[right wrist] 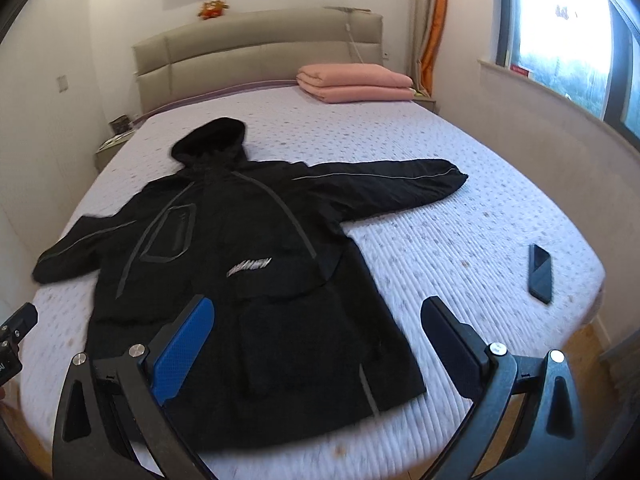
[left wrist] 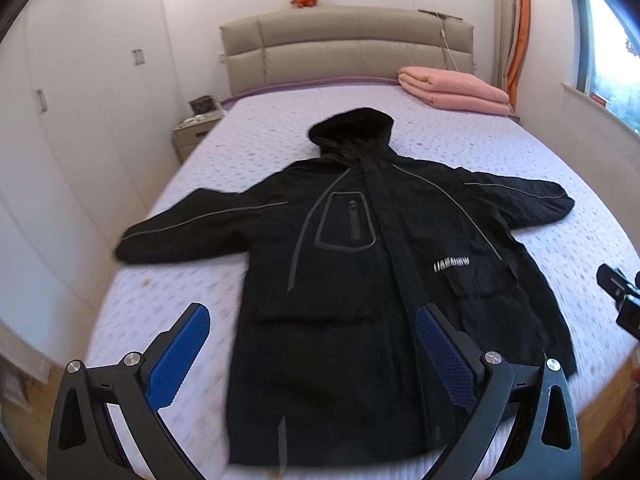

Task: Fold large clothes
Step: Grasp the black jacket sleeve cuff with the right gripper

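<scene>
Left wrist view, my left gripper (left wrist: 312, 318) and right gripper (right wrist: 316, 312) both spread wide holding nothing, one black jacket (left wrist: 372, 264) flat mid-frame on bed (left wrist: 500, 152), one pink quilt (left wrist: 452, 90) upper right, one phone (right wrist: 540, 268) right.

Both wrist cameras look from the foot of the bed (left wrist: 500, 152) toward the headboard (left wrist: 348, 48), tilted downward — the left one sits further left, the right one further right. They share the spread black jacket (left wrist: 360, 280) and the folded pink quilt (right wrist: 356, 82).
</scene>
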